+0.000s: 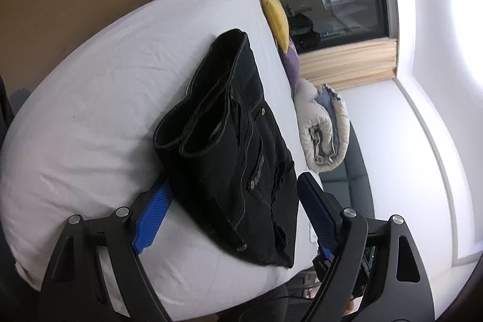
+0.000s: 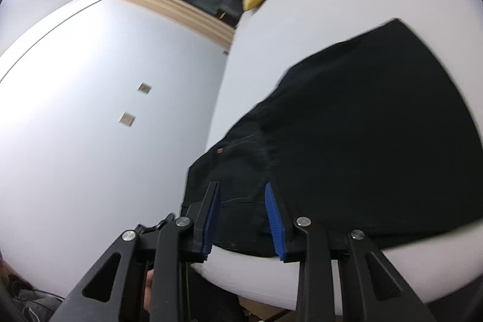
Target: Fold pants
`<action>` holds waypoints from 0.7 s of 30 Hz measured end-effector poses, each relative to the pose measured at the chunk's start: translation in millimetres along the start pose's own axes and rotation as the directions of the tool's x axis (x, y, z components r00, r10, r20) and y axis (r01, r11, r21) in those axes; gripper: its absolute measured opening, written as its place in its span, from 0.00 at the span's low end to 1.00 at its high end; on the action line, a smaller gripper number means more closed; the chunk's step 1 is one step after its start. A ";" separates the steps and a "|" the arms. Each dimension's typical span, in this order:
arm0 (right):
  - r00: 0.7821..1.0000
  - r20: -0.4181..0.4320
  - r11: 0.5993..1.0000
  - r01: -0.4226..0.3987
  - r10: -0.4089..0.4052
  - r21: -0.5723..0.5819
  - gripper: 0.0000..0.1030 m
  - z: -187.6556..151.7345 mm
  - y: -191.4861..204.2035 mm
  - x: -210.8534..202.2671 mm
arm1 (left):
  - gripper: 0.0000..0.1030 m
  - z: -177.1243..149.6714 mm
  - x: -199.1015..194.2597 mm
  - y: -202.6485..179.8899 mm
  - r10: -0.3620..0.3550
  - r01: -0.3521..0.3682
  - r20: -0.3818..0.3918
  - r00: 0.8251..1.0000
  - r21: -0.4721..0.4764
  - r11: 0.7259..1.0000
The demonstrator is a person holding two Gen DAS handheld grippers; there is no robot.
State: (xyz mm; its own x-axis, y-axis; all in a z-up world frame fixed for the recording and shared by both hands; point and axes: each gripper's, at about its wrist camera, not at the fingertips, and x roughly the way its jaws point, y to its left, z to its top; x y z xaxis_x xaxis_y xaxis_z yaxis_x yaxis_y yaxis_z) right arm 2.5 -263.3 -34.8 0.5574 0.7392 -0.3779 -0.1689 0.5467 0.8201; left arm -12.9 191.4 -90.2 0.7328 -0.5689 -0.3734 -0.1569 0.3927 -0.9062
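The black pants (image 1: 235, 147) lie folded on the white bed (image 1: 105, 110), hems doubled back over the waist end, and the bundle runs from twelve o'clock down to five o'clock along the mattress edge. This looks like heavy denim: thick and floppy, likely to sag if lifted by one corner, so the doubled edge nearest the grippers looks like the best place to take hold.

The left gripper (image 1: 232, 201) is spread wide, one blue pad tucked against the bundle's left side, the other just off its right edge, gripping nothing. The right gripper (image 2: 241, 216) hovers partly open over the near hem, with cloth between the pads but not pinched.

At one o'clock sit a yellow cushion (image 1: 276, 17) and a purple cushion (image 1: 292, 62), and a rolled quilt (image 1: 326, 135) lies off the bedside at three. The bundle is close to the drop-off, so a careless tug could slide it overboard.
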 end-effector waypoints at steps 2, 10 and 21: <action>1.000 -0.023 1.000 -0.009 0.009 -0.018 0.31 2.5 7.4 8.1 | 0.80 2.5 2.7 -1.0 0.002 -0.001 0.016 1.000 -0.016 1.000; 0.984 -0.141 0.993 0.095 -0.105 -0.072 0.19 28.0 17.0 64.5 | 0.50 8.3 5.3 0.3 0.011 -0.010 0.027 1.000 -0.038 0.999; 0.899 -0.303 0.945 0.266 -0.315 -0.192 0.15 49.1 25.1 149.4 | 0.20 7.3 3.3 -4.2 0.072 -0.075 0.044 0.996 0.072 0.995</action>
State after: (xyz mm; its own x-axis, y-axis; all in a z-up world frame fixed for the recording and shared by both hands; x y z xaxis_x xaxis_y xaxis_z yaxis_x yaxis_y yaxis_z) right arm 121.5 -158.4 -49.6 0.3081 0.6121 -0.7283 -0.1677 0.7885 0.5918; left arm -5.0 193.1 -86.2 0.7480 -0.5068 -0.4284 -0.1634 0.4850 -0.8591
